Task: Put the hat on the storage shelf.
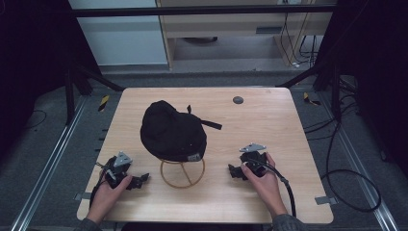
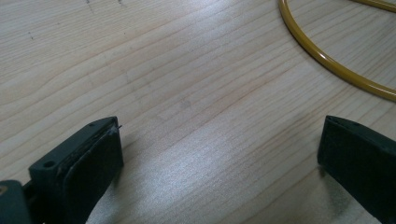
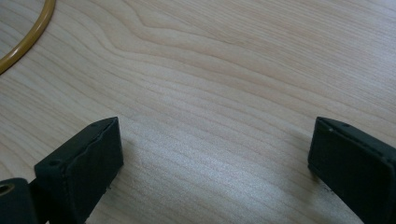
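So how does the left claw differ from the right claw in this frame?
The left claw lies nearer the table's front edge; the right claw sits a little farther in. The left claw is left of the yellow wire stand and points right; the right claw is on its right and points left. Shared: both open, empty, low over the wood, each held by a hand.

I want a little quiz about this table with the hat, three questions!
1. True or false: the hat sits on a yellow wire stand.
2. What lies between the open left tongs? A) a hat B) bare table C) a strap
3. Fill in: the right tongs are ____, holding nothing.

Key: 1 true; 2 B; 3 open.
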Demonstrator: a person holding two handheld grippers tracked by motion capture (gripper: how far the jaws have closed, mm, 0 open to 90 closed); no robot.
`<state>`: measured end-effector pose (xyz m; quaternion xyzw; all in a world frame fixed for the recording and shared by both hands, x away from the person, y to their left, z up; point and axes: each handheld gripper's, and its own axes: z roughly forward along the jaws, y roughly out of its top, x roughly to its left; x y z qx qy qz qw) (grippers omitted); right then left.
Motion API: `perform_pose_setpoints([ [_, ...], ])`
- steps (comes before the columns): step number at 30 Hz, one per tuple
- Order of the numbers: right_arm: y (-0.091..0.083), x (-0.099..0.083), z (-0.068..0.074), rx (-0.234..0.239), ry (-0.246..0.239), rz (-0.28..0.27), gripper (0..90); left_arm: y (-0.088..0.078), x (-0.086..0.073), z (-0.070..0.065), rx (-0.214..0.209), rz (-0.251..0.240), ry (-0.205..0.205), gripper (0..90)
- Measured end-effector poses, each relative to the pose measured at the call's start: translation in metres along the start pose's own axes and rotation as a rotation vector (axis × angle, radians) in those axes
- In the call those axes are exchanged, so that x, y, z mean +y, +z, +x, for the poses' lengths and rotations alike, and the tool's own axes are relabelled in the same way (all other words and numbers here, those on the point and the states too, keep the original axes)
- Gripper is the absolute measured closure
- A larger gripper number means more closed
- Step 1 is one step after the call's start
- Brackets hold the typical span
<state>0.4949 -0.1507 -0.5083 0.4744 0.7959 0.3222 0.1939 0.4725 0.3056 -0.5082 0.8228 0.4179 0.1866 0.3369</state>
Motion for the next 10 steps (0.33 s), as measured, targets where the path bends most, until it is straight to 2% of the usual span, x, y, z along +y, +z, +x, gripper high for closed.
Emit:
perform_pose_setpoints([
  [5,0.0001,-0.0049,0.0006,-0.003,0.002,-0.04,2.5,-0.0003,-0.0003,-0.0002,0.0,0.0,0.001,0.0],
  [10,-0.0017,-0.007,-0.0003,0.003,-0.004,-0.041,2.5,-0.0006,-0.0007,-0.0007,-0.004,0.0,0.0,0.0],
])
